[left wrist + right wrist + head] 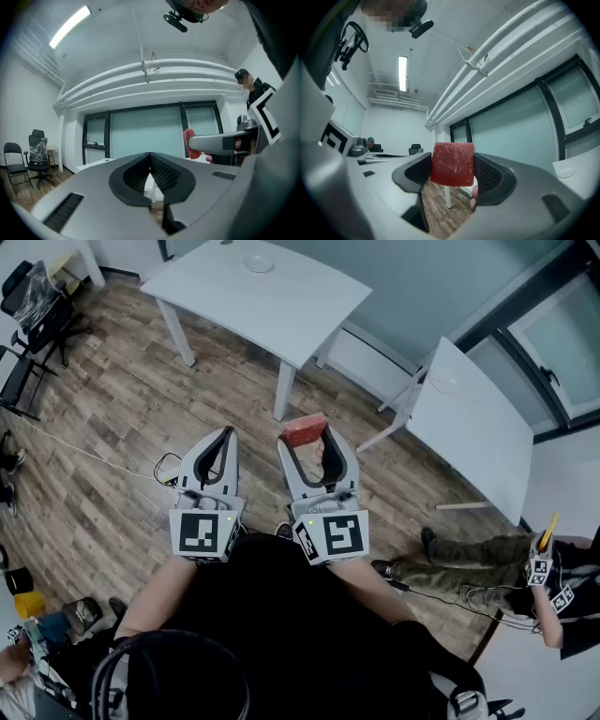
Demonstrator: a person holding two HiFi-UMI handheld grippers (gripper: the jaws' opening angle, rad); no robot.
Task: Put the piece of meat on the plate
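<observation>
A red, square-cut piece of meat (305,428) is held at the tips of my right gripper (306,435), high over the wooden floor. In the right gripper view the meat (452,164) fills the gap between the two dark pads, which press on its sides. My left gripper (225,435) hangs just to its left, shut and empty, its ribbed pads meeting at the tip (150,161). The left gripper view also catches the meat (188,137) off to the right. A white plate (260,261) lies on the far white table (281,306). Another plate (444,382) lies on the right table (478,437).
Both tables stand apart on the plank floor (112,427), ahead of me. A cable (167,468) runs across the floor by the left gripper. Black chairs (23,310) stand at the far left. A seated person's legs (469,559) stretch in from the right.
</observation>
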